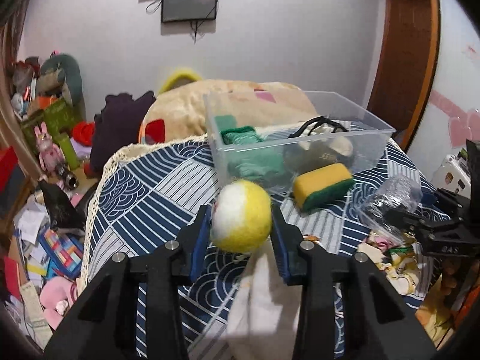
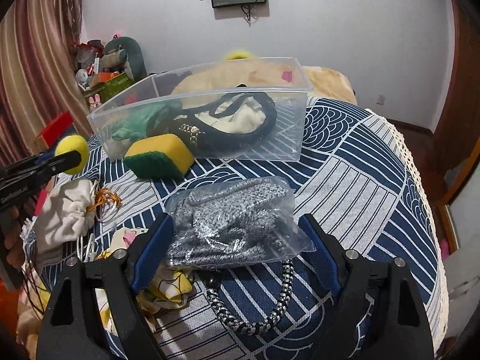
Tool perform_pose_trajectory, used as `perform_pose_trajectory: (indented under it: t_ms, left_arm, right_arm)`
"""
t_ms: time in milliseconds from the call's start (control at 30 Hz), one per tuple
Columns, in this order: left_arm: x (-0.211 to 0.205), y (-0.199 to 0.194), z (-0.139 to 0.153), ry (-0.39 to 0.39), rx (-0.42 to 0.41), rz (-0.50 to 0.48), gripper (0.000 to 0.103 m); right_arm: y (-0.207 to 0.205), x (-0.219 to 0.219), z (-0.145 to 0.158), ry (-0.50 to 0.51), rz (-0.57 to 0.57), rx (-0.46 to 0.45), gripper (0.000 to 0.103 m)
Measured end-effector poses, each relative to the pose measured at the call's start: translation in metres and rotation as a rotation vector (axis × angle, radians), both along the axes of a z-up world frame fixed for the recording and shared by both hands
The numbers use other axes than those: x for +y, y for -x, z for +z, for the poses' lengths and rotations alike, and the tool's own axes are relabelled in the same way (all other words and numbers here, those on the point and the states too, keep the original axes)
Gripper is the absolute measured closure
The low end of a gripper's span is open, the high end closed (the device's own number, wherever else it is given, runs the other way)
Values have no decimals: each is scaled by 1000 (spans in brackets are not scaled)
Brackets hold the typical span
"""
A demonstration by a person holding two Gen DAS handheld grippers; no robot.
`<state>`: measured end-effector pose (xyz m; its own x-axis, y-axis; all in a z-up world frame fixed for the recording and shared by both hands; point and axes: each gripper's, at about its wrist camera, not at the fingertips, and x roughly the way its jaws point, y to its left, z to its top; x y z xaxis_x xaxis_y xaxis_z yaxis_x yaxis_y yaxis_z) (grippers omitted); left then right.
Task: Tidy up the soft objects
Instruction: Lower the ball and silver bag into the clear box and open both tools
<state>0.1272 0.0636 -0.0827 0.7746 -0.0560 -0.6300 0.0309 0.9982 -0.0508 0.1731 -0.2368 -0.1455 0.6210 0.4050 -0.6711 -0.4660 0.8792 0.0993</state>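
Observation:
My left gripper [image 1: 241,217] is shut on a yellow and white felt ball [image 1: 241,216] and holds it above the bed; the ball also shows in the right wrist view [image 2: 72,150]. A clear plastic bin [image 1: 372,126] ahead holds green cloth [image 1: 240,135] and a cream bag with black straps [image 2: 240,114]. A yellow and green sponge [image 1: 322,187] lies in front of the bin. My right gripper [image 2: 235,228] is open, its fingers either side of a clear bag of grey knit cord [image 2: 234,219].
A white drawstring pouch [image 2: 66,210] and patterned cloth [image 2: 168,288] lie on the blue patterned cover [image 2: 360,180]. A braided cord [image 2: 255,315] loops near my right gripper. A beige cushion [image 1: 180,111] lies behind the bin. Clutter fills the floor at left [image 1: 45,210].

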Motion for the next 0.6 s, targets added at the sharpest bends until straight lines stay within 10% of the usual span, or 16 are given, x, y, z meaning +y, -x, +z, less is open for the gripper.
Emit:
perform_pose_trajectory:
  t_ms: [200, 600]
  left_arm:
    - [-16, 7, 6, -1, -24, -35, 64]
    - [-29, 10, 12, 5, -43, -60, 64]
  right_arm:
    - [4, 2, 6, 0, 4, -26, 55]
    - [8, -2, 25, -41, -10, -98, 69]
